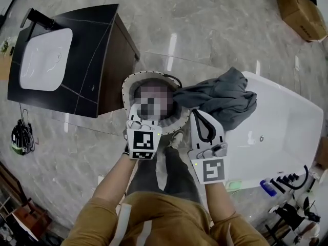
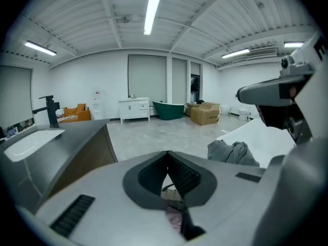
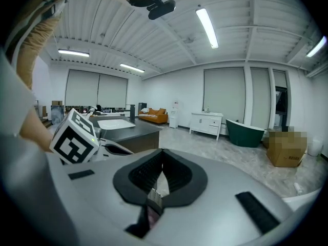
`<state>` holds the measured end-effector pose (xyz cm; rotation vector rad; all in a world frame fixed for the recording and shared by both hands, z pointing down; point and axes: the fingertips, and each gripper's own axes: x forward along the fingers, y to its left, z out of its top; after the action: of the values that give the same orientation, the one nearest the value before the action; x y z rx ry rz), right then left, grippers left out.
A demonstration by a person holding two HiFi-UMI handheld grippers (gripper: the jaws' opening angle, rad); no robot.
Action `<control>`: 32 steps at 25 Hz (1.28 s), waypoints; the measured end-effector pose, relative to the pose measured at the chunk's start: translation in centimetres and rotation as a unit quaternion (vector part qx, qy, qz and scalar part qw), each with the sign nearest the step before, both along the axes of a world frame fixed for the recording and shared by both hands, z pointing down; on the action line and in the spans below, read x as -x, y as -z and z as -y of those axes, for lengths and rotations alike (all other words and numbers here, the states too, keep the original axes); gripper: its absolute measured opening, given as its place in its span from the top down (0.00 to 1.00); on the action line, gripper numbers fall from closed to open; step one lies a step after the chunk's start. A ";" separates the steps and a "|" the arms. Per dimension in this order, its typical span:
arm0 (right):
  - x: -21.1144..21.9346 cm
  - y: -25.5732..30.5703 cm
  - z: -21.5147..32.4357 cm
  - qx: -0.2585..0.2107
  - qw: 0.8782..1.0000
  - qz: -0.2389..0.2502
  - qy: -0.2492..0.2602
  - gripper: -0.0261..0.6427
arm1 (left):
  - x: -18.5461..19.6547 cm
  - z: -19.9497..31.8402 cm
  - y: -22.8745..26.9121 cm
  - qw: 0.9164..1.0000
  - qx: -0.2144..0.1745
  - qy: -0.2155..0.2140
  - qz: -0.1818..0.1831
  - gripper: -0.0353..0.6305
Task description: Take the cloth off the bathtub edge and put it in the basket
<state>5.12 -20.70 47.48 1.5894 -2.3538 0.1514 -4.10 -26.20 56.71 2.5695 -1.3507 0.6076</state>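
Note:
A grey cloth (image 1: 223,97) lies bunched on the left end of the white bathtub (image 1: 287,122), and one fold reaches over the rim of the round pale basket (image 1: 127,88) beside it. The left gripper view shows the cloth (image 2: 233,152) heaped on the tub's edge (image 2: 256,132). My left gripper (image 1: 136,115) hangs over the basket's near side, shut, with nothing between the jaws (image 2: 167,154). My right gripper (image 1: 197,112) is at the cloth's near edge, also shut and empty (image 3: 162,151). A mosaic patch hides the inside of the basket.
A black vanity (image 1: 97,60) with a white sink (image 1: 46,58) stands left of the basket. A cardboard box (image 1: 302,12) sits on the floor at the top right. Bottles (image 1: 266,187) and cables lie by the tub's near right corner, and more cables (image 1: 20,137) lie at the far left.

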 end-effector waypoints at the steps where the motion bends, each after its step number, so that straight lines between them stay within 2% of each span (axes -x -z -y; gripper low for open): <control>1: 0.2 0.9 0.0 -0.006 1.000 -0.001 0.004 0.95 | 0.1 0.1 1.4 1.000 -0.008 0.000 -0.004 0.94; 8: 0.3 6.8 -0.7 -0.029 1.000 0.001 0.012 0.95 | -0.1 -0.3 12.2 0.997 -0.074 -0.005 -0.037 0.94; 13: -0.5 10.1 -1.4 -0.041 0.999 0.007 0.005 0.95 | -0.4 -1.4 18.6 0.992 -0.114 -0.012 -0.047 0.94; 16: -1.0 12.0 -1.5 -0.055 0.998 0.007 0.007 0.95 | 0.2 -1.6 22.5 0.989 -0.133 -0.003 -0.060 0.94; 24: -1.5 17.1 -2.0 -0.090 0.996 0.006 0.022 0.95 | 2.6 -2.7 29.8 0.981 -0.167 0.034 -0.091 0.94; 32: -2.6 21.7 -1.7 -0.104 0.994 0.012 0.018 0.95 | 2.8 -5.0 34.3 0.977 -0.192 0.018 -0.096 0.94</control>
<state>7.68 -19.05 25.75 1.6426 -2.4846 -0.0843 -6.93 -21.16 22.37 2.7935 -1.5703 0.0884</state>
